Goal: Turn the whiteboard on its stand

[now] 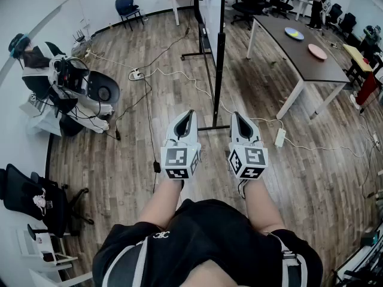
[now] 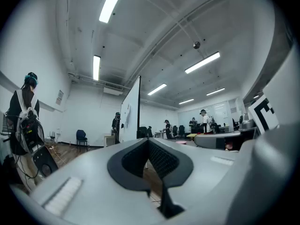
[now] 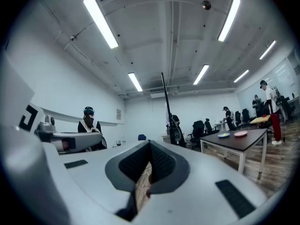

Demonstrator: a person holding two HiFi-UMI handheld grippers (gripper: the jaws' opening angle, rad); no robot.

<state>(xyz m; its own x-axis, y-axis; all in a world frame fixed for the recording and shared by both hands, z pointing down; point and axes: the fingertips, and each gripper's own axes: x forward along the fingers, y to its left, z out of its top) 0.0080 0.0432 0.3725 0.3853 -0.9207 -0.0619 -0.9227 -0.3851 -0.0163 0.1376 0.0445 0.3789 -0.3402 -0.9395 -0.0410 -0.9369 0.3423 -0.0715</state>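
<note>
Ahead of both closed jaw pairs, well apart, the whiteboard (image 2: pixel 132 111) stood untouched on its stand (image 1: pixel 220 70). Left gripper (image 1: pixel 188 115) and right gripper (image 1: pixel 238 116) were pressed together, empty; turning apparently remained undone.

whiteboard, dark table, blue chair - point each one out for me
whiteboard (image 2: pixel 132 111), left gripper view, on its white face
dark table (image 1: pixel 278 37), head view, on a bare part of the top
blue chair (image 1: pixel 125 5), head view, on the backrest
</note>
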